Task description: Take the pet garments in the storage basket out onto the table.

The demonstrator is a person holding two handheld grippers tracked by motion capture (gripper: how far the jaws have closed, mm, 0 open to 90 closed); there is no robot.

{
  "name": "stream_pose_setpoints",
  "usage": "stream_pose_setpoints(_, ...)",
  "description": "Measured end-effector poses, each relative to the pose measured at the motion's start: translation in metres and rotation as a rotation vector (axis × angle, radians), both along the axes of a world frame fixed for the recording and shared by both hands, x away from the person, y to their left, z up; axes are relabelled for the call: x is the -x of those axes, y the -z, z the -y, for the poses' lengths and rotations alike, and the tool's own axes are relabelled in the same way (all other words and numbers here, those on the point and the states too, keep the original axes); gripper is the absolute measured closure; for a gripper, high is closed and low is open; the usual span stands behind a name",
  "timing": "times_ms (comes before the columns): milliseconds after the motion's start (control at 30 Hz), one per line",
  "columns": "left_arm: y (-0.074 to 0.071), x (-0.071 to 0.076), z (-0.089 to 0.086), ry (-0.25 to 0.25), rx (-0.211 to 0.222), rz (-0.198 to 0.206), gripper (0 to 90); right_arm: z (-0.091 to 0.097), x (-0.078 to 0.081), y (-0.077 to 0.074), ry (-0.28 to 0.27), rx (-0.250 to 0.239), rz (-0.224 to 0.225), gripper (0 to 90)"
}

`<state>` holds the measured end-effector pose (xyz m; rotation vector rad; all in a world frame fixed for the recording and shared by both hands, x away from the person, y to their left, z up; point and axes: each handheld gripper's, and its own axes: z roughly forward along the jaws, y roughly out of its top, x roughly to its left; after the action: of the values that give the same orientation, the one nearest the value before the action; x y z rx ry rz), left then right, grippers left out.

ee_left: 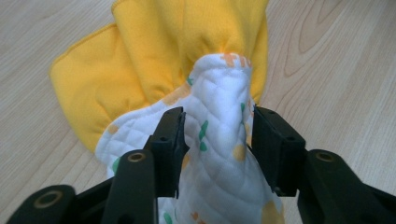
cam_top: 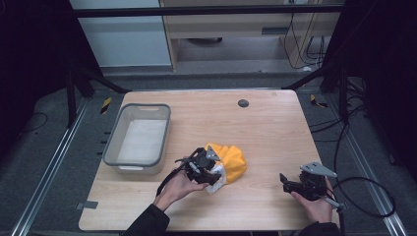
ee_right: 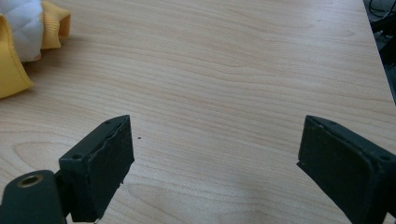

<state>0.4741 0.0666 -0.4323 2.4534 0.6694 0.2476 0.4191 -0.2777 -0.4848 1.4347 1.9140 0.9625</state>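
Right hand-held gripper (ee_right: 215,163) jaws wide apart over wooden table (ee_right: 224,74), yellow-white cloth (ee_right: 23,37) far left

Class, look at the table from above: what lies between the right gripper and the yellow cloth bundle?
Nothing: in the high view only bare wooden table separates the right gripper from the yellow cloth bundle. The right gripper view shows the same bare wood.

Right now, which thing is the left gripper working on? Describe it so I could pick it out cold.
On the wooden table, just right of the grey plastic bin, lies a bunched yellow cloth. The left gripper sits at its near end, a fold between the jaws. Its white quilted lining with small orange and green prints sets it apart; nothing else on the table is soft or brightly coloured.
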Motion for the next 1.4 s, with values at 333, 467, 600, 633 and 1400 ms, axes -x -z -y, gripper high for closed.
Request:
stream_pose_setpoints(333, -0.009, 0.006, -0.009, -0.015, 0.066, 0.030, 37.4, 0.000, 0.000, 0.000, 0.001, -0.001, 0.001, 10.2)
stream_pose_setpoints(467, -0.011, 0.009, -0.014, -0.032, 0.081, 0.063, 31.6, 0.000, 0.000, 0.000, 0.001, -0.003, 0.000, 10.2)
stream_pose_setpoints(600, -0.010, 0.011, -0.023, -0.058, 0.111, 0.086, 28.3, 0.000, 0.000, 0.000, 0.003, -0.003, 0.000, 10.1)
stream_pose_setpoints(633, -0.010, 0.011, -0.026, -0.065, 0.115, 0.086, 27.2, 0.000, 0.000, 0.000, 0.002, -0.002, 0.000, 10.1)
stream_pose_setpoints(1400, -0.005, 0.032, -0.087, -0.231, 0.227, 0.155, 19.9, 0.000, 0.001, 0.001, -0.003, 0.001, 0.002, 10.0)
